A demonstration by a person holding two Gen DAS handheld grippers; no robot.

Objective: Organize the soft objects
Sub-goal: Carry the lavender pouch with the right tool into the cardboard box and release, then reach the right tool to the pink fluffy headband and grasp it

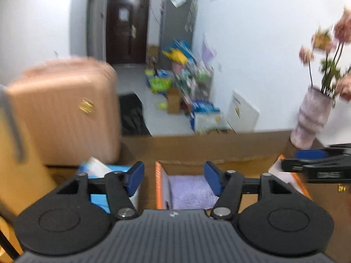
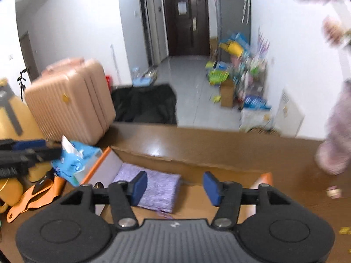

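Currently both tools, left tool (image 1: 174, 180) and right tool (image 2: 174, 188), hover empty with jaws apart above the purple towel (image 2: 153, 189) inside the cardboard box (image 2: 197, 168).

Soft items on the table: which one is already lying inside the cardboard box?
The folded purple towel, flat on the box floor by its left wall. The blue tissue pack sits outside, left of the box.

My left black two-finger gripper with blue pads (image 1: 174, 178) is level, its jaws spread wide with nothing between them. My right black, blue-padded gripper (image 2: 175, 186) hangs beside it, equally spread and empty.
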